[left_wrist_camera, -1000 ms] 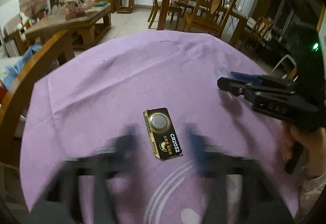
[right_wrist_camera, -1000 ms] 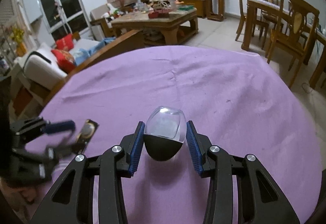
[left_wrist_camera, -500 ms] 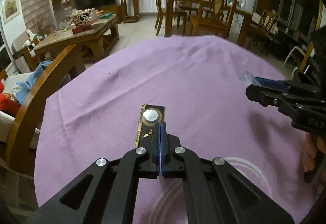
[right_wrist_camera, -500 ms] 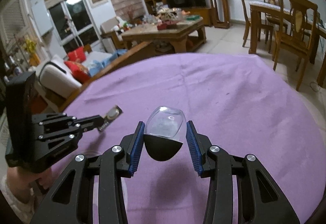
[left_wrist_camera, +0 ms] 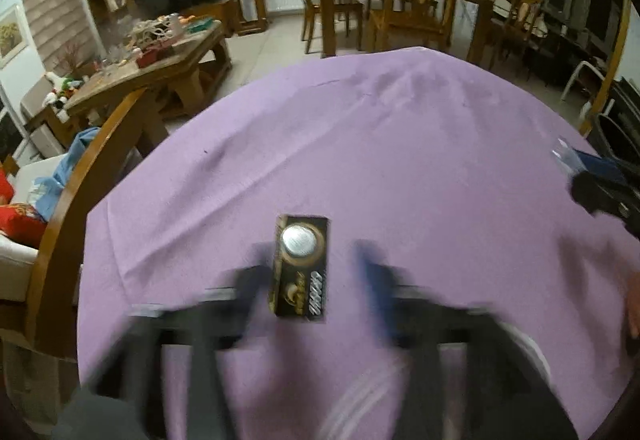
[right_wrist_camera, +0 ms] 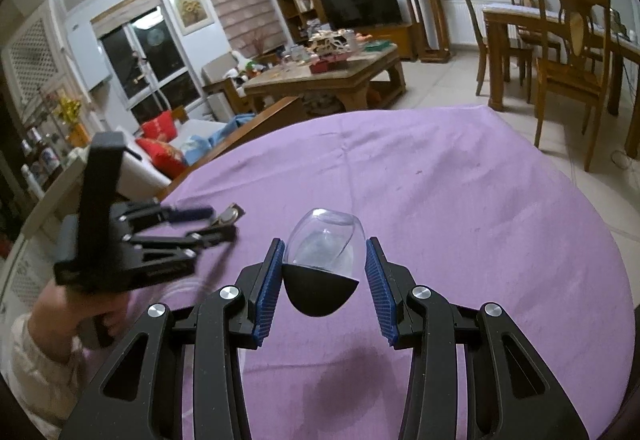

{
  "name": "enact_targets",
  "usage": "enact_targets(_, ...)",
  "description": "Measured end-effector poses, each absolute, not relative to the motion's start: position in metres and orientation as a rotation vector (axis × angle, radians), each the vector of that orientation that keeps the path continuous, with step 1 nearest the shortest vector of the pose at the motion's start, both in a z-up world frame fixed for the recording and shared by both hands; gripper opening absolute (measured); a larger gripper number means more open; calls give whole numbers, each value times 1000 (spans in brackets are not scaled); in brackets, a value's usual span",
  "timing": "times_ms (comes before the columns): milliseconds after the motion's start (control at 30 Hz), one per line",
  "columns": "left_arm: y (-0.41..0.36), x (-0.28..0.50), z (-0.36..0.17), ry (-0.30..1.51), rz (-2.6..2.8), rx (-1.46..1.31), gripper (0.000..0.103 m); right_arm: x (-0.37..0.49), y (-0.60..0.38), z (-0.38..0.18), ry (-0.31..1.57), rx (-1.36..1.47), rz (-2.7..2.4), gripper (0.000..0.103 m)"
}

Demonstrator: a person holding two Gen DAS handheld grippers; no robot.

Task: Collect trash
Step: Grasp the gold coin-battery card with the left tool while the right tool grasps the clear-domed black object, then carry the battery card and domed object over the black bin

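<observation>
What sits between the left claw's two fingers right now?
The battery card lies flat on the purple tablecloth between the open left claw's blurred fingers, nearer one of them; the left wrist view shows it. Contact is unclear.

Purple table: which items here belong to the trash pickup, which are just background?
Job:
- battery card, flat on the purple tablecloth, between the open left gripper
- clear-and-black capsule, clamped in the right gripper

Background:
- coffee table with clutter
- TV
- dining chairs
</observation>
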State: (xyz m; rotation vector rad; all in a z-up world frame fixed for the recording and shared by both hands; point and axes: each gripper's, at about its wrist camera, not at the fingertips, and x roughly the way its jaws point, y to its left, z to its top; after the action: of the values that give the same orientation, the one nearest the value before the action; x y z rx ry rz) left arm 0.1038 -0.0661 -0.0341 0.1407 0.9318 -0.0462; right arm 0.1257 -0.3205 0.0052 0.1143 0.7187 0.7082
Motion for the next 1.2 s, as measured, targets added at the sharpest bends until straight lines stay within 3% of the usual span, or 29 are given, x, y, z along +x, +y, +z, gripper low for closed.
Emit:
enact_targets(67,-63,107,-39,930,-86,111,76,124,-320,6,719,114,710,41)
enact_targets(100,-60,107,-39,929,-104,94,66,125,-318,6,719,111,709,41)
enact_targets(133,-60,107,-39,922,-105,104,49,125,-317,6,719,108,707,41)
enact_targets(200,-59,104,-37,910,-100,110,31,126,-314,5,723,107,705,41)
enact_targets(233,-58,103,-37,908,-94,105,27,127,-312,6,724,107,703,41)
enact_targets(733,-75,69,13,769,-274,-17,26,123,-346,26,632,201,679,41)
enact_targets(1000,-169,63,55,688,-521,-38,26,93,-463,69,465,284,500,41)
enact_targets(1200,-282,66,61,661,-747,1,26,63,-572,81,384,343,303,41)
